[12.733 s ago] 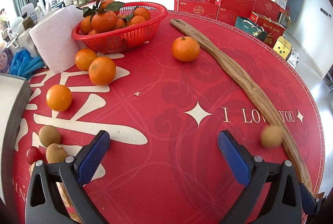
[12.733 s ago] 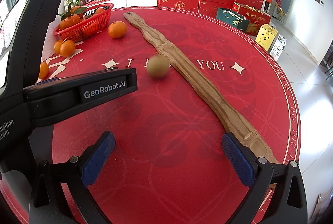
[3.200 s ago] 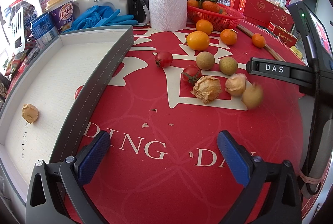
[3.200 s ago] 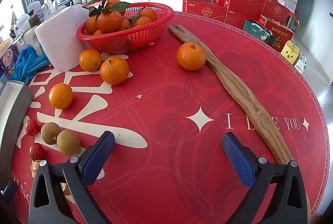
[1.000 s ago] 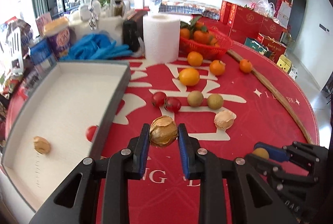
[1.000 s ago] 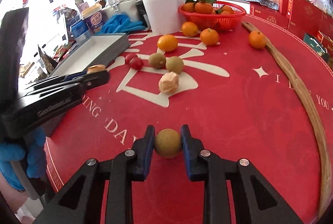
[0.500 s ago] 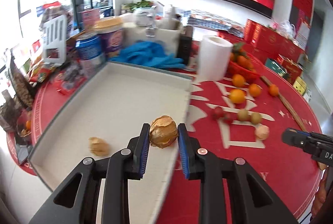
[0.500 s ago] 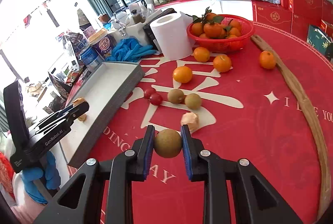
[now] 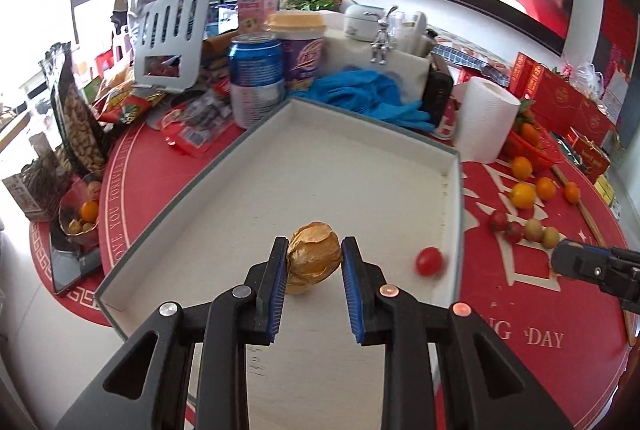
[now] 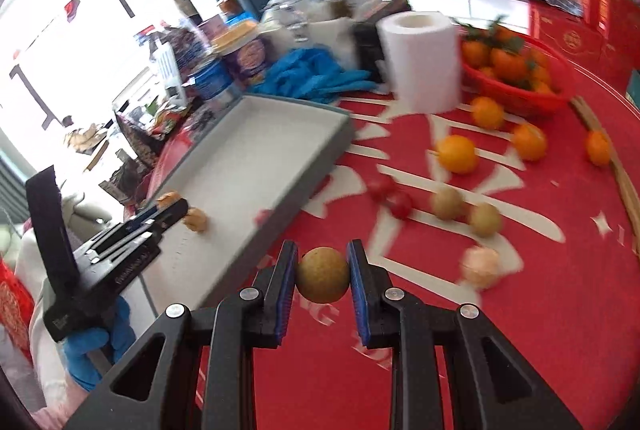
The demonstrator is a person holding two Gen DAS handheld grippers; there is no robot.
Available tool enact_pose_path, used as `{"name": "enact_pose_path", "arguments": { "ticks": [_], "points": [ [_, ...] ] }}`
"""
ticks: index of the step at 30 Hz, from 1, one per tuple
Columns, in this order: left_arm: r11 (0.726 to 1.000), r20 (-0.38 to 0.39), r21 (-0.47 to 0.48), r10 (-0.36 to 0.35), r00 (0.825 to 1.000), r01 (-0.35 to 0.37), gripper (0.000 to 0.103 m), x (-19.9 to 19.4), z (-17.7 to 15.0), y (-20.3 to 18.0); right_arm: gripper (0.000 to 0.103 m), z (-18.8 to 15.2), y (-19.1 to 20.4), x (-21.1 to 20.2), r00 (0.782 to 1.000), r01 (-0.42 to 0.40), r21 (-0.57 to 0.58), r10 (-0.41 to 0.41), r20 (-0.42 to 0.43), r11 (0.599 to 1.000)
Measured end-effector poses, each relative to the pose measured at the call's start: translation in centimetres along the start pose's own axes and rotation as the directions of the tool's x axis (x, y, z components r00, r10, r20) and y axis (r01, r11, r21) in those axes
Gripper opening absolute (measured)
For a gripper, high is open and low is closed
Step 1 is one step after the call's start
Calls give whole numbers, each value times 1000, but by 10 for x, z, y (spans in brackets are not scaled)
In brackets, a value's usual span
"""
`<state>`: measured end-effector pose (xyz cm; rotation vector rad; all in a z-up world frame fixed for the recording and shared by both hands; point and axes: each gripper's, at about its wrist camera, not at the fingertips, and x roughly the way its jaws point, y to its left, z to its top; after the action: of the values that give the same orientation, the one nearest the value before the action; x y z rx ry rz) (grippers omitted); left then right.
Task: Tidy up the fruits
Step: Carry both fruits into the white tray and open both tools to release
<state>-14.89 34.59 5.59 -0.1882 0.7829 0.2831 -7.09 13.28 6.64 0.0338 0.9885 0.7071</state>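
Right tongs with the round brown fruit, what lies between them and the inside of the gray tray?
In the right wrist view, the right tongs hold the round brown fruit over red tablecloth; only the tray's gray side wall lies between.

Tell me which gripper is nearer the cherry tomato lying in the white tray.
Left. The left gripper, shut on a husked fruit, hangs over the tray beside the tomato. The right gripper, holding a round brown fruit, is outside the tray over the red cloth.

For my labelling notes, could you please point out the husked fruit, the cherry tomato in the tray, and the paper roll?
husked fruit (image 9: 315,253), left wrist view, papery husk.
cherry tomato (image 9: 429,261), left wrist view, middle.
paper roll (image 10: 422,64), right wrist view, side wall.
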Motion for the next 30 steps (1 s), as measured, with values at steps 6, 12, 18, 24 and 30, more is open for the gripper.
{"name": "enact_pose_path", "arguments": {
  "ticks": [6,12,18,24,30],
  "points": [
    [1000,-12,-13,22,1000,-22,29,5,-2,10,27,15,35,24,999,-43,-54,41,-32,998],
    [999,-27,-19,30,999,-30,29,9,-5,16,27,28,58,43,997,-59,-85,55,-46,995],
    [999,-37,-16,36,999,-36,29,16,-7,17,27,38,66,63,997,-54,-84,49,-65,995],
    [999,-35,-3,39,999,-39,43,18,-8,16,27,43,70,79,996,-52,-81,46,-82,995],
    [998,3,-5,59,998,-59,83,12,-10,16,56,44,68,81,995,-45,-84,37,-88,996]
  ]
}}
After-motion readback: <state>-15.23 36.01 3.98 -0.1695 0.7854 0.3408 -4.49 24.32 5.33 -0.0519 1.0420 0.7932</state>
